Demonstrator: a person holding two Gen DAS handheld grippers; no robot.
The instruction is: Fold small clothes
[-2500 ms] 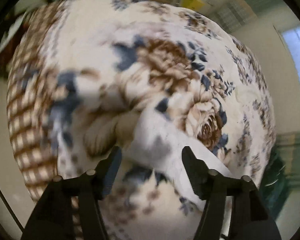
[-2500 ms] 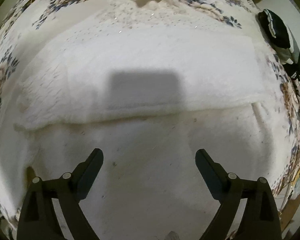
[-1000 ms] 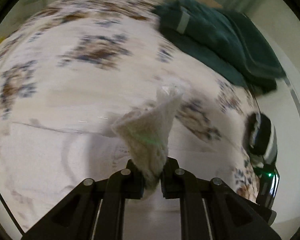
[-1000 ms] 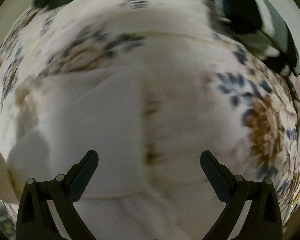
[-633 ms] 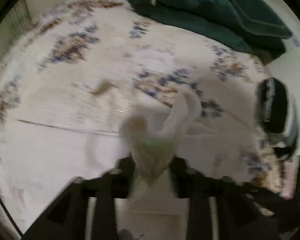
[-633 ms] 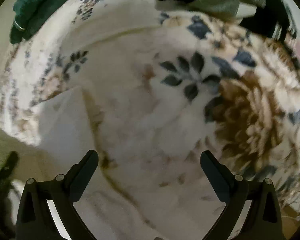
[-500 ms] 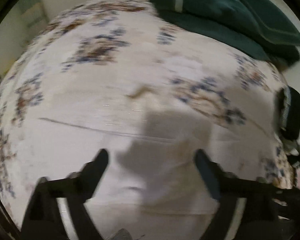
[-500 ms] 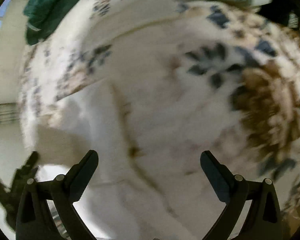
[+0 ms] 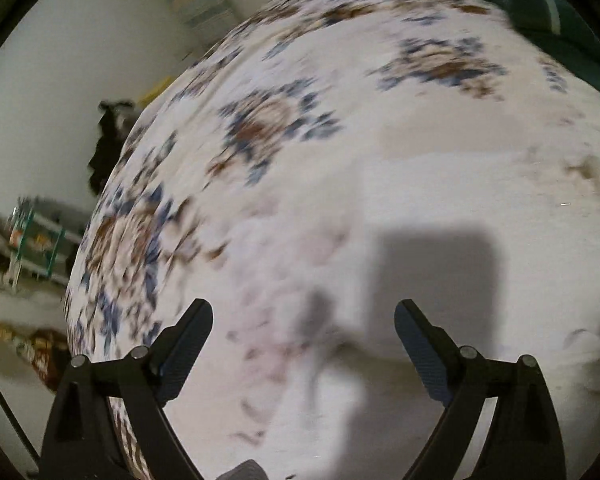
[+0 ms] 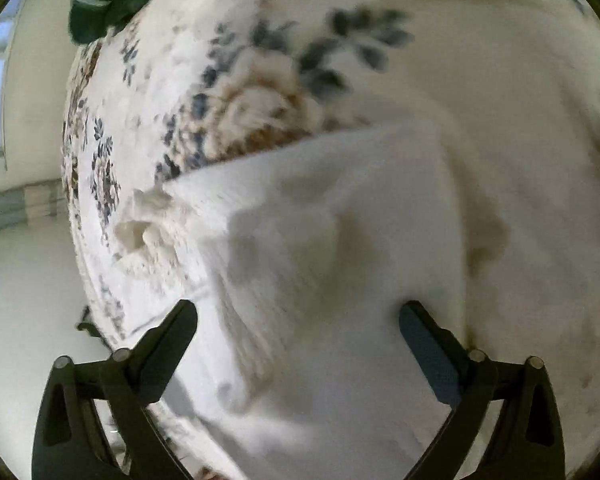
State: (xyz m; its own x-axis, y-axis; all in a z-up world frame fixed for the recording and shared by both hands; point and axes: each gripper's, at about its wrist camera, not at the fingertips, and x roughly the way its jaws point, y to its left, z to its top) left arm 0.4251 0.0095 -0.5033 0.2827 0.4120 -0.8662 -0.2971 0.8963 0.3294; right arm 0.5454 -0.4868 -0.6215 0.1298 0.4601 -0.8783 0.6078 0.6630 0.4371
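My left gripper (image 9: 303,344) hangs with jaws apart, holding nothing, over the floral bedspread (image 9: 260,128). My right gripper (image 10: 298,332) is likewise spread and empty above the white garment (image 10: 340,240), which lies on the bedspread, seemingly folded over at least once, though blur hides its edges. Squaring it up probably remains.

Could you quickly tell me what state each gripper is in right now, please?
Left gripper: open, holding nothing, above the floral bedspread.
Right gripper: open, holding nothing, over the white garment.
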